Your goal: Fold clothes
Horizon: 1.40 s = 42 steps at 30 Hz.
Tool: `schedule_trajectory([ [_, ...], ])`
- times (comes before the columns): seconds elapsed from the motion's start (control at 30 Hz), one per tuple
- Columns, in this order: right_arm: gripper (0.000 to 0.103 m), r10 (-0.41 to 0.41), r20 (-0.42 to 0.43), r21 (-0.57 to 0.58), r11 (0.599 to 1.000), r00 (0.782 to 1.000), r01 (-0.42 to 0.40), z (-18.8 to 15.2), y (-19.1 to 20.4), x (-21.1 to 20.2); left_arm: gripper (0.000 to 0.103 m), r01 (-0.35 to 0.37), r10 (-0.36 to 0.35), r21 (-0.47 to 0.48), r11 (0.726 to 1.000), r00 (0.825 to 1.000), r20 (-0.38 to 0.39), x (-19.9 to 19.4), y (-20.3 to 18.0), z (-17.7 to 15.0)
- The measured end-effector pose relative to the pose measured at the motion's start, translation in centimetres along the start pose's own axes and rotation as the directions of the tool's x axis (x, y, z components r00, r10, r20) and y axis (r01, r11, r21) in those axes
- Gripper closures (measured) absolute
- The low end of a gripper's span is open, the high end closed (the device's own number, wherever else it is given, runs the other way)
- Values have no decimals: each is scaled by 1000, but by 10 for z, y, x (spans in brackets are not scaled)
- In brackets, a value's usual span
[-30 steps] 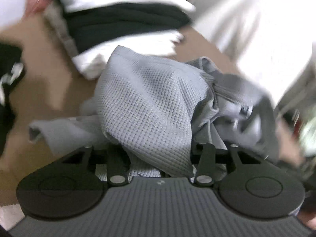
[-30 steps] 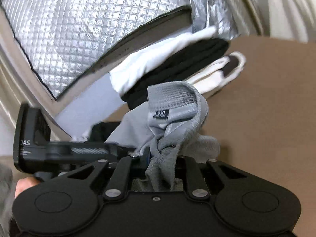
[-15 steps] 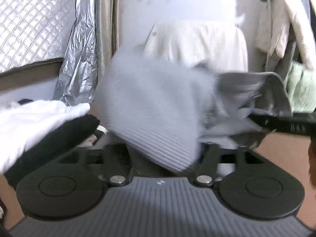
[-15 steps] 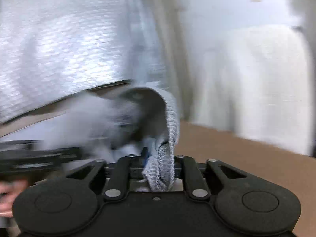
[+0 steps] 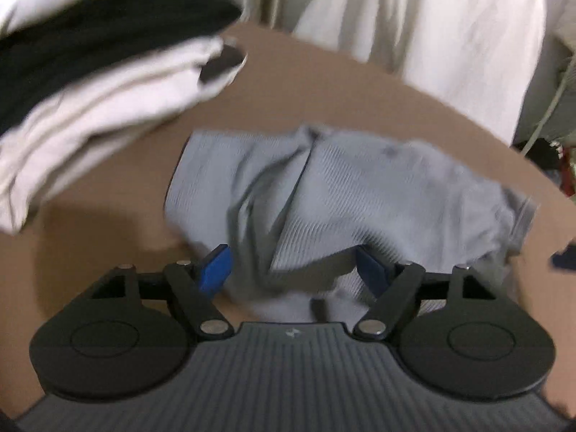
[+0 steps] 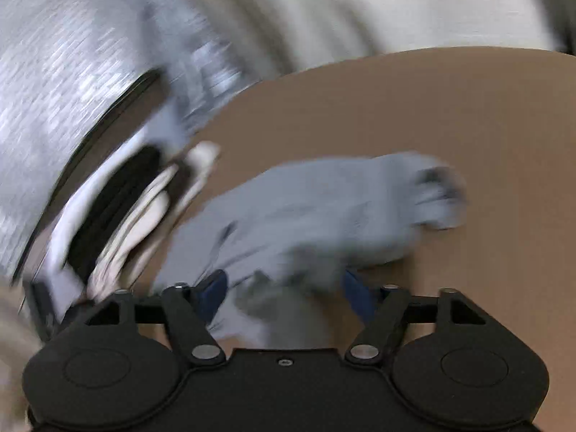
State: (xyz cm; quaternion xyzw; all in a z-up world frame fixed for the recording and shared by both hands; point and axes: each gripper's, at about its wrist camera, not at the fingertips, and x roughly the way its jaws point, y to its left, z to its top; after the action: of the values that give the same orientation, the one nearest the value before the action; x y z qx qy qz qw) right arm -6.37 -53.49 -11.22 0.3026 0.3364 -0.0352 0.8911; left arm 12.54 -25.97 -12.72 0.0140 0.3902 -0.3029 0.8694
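A grey waffle-knit garment point(image 5: 345, 198) lies crumpled on the brown table point(image 5: 324, 86), its near edge reaching between the fingers of my left gripper point(image 5: 293, 270). The left jaws are opening and stand wide, with the blue pads point(image 5: 216, 268) clear of the cloth. In the right wrist view the same grey garment point(image 6: 324, 208) lies blurred ahead of my right gripper point(image 6: 284, 291). Its jaws are opening too, and cloth lies loosely between them without being pinched.
A stack of folded white and black clothes point(image 5: 90, 72) sits at the table's left point(image 6: 118, 223). Behind it hangs a quilted silver cover point(image 6: 54, 82). White fabric point(image 5: 432, 28) drapes beyond the far table edge. Bare brown table point(image 6: 450, 108) lies to the right.
Both grippers were shut on the grey garment and held it up. They swung it over the table, dropped it there and spread their jaws.
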Motion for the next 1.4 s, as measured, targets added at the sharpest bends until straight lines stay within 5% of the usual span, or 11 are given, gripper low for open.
schedule_trajectory([
  [0.2,21,-158,-107,-256,958,982,126,-36,15,64,24,124,-123,3,992,990,-75,16,2,10],
  [0.3,90,-162,-22,-308,940,987,147,-39,19,76,17,144,-142,25,989,986,-83,21,-2,10],
  [0.33,93,-128,-8,-309,943,992,120,-37,23,75,17,146,-143,27,989,986,-85,23,-3,10],
  [0.47,91,55,-43,-331,941,998,-66,-41,55,51,17,146,-145,7,989,986,-83,31,3,11],
  [0.67,90,257,-322,-495,775,911,-393,-83,128,22,17,195,-197,-60,979,979,-41,10,18,20],
  [0.8,77,88,-298,-633,727,950,-266,-77,129,22,17,204,-207,-55,977,976,-59,10,23,15],
  [0.87,45,76,-300,-597,762,951,-250,-57,106,11,12,195,-195,-14,981,977,-88,14,17,12],
  [1.1,41,-49,-102,-540,842,994,-13,-12,56,-2,7,200,-191,101,974,977,-91,22,-5,2],
  [1.3,24,-209,-36,-548,822,977,155,-16,36,55,78,121,-124,301,946,992,-11,15,-26,-5],
  [1.37,94,-169,-54,-530,840,984,116,-11,30,71,81,98,-117,322,942,992,40,6,-28,-2],
  [1.4,96,-156,-42,-520,847,987,112,-7,30,77,81,78,-109,328,941,991,78,-1,-27,0],
])
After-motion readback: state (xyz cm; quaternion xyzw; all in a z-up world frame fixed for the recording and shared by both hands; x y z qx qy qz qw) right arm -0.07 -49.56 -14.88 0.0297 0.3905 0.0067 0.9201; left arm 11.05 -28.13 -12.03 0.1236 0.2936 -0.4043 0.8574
